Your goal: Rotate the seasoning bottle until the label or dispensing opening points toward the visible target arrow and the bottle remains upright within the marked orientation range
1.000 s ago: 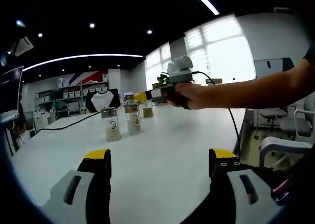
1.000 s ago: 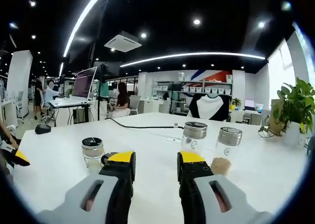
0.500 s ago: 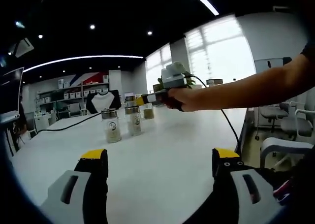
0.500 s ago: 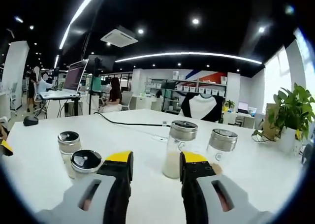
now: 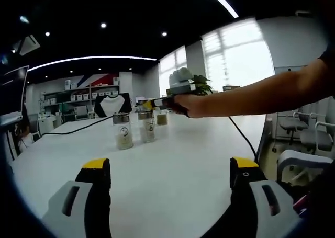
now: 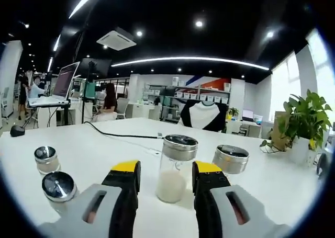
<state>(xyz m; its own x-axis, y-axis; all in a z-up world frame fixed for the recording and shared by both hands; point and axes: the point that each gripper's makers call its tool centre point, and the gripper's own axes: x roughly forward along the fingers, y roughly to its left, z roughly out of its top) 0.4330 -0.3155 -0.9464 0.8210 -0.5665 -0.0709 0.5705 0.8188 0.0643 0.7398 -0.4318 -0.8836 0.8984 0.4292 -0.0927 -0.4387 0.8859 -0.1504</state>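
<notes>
In my right gripper view, the seasoning bottle [image 6: 175, 167] is a clear glass jar with a silver cap and pale powder at its base, upright on the white table [image 6: 293, 185], seen between my right gripper [image 6: 166, 172]'s spread jaws; I can't tell whether they touch it. Two small jars [image 6: 52, 175] sit left, another jar [image 6: 230, 158] right. My left gripper [image 5: 170, 170] is wide open over bare tabletop, and its view adds the hand [image 5: 191, 104] holding the right gripper by the bottles.
</notes>
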